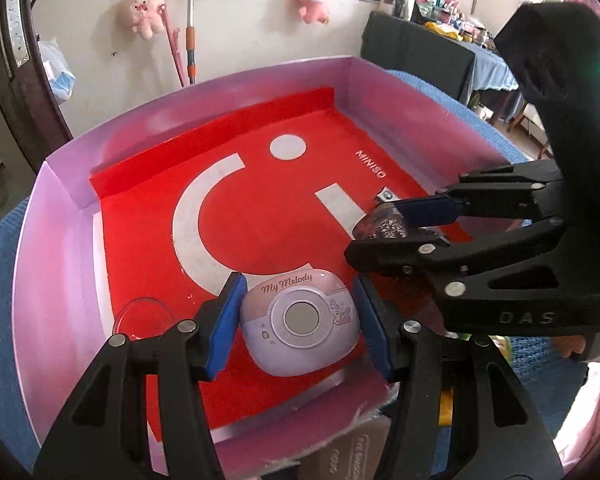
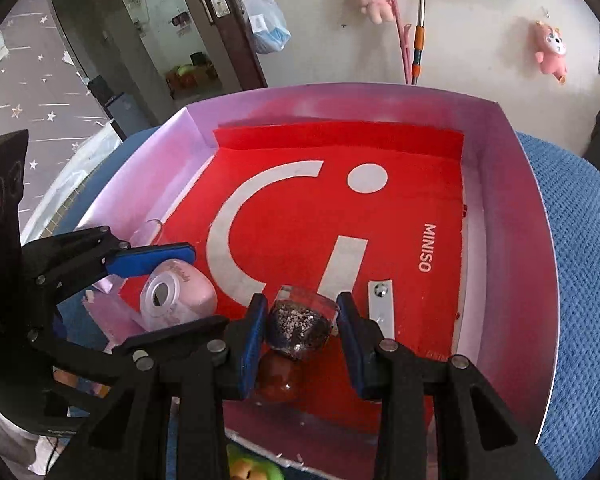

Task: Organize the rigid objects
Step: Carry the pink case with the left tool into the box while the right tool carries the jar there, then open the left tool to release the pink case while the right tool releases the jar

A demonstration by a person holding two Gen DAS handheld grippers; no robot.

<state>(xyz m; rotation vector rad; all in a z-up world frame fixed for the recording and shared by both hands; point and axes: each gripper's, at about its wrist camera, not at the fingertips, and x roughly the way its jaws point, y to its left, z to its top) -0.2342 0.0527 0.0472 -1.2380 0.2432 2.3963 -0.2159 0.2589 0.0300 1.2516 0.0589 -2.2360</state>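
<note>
Lilac rounded plastic My Melody case clamped in my left gripper | clear glitter-filled hourglass pinched in my right gripper | both over red-lined pink box | step: placing | next: lower, release, apart.

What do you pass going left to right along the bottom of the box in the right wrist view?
Left claw holding the pink My Melody device → right claw holding the clear hourglass → metal nail clipper → box wall.
</note>
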